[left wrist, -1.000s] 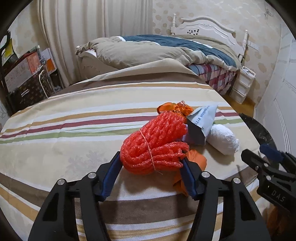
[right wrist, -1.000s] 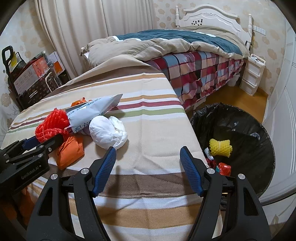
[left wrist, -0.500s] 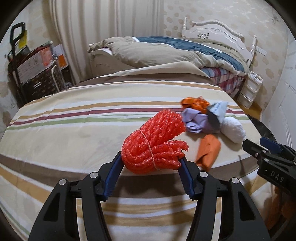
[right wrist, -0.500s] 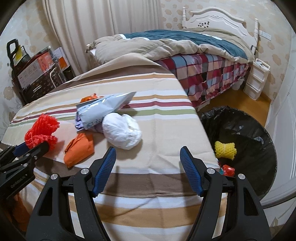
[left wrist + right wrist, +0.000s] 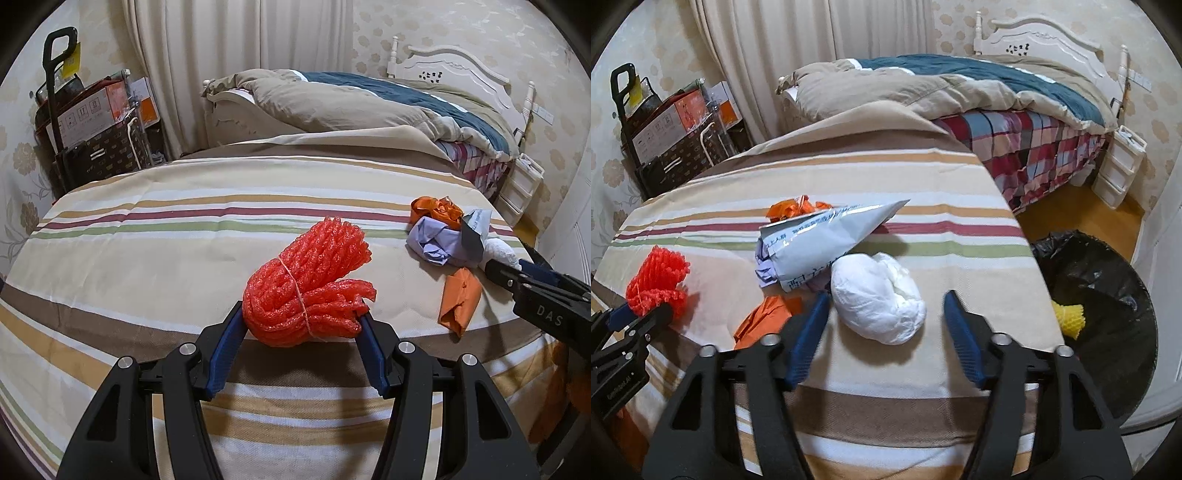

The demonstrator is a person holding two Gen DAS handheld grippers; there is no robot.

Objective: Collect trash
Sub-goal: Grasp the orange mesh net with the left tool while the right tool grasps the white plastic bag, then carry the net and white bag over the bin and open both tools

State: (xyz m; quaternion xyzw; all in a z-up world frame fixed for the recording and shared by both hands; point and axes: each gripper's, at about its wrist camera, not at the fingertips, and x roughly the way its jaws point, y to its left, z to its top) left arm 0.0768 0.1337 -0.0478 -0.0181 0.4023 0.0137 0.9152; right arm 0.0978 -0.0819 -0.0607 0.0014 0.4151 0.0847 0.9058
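Holding the red foam net bundle (image 5: 308, 286) between its 2 blue pads, the left gripper (image 5: 301, 325) pinches the bundle at its rear, tied end, and the loose strands fan forward past the fingertips. The bundle appears raised above the striped tablecloth (image 5: 147, 236), though whether it clears the cloth fully cannot be told. The right gripper (image 5: 882, 314) is spread wide and holds nothing; its jaws stand on either side of the white crumpled wad (image 5: 877, 299), which rests on the cloth.

Positions below refer to the white wad as seen from the right wrist camera:
1. The grey mailer bag (image 5: 827, 236) lies just behind and left of the wad, touching it.
2. The orange paper scrap (image 5: 762, 319) lies left of the wad, near the table edge.
3. The black-lined trash bin (image 5: 1108, 295) stands right of the wad, below the table edge, with a yellow foam net (image 5: 1069, 317) already inside.

Recommended practice for the current step:
1. Keep the left pads pressed firmly; foam net compresses and can slip.
2. Carry the bundle over the wad and mailer, not through them.
3. Release only when the bundle is above the bin opening.
4. Advance the right jaws until the wad sits fully between the pads, then close on its middle without catching the mailer.
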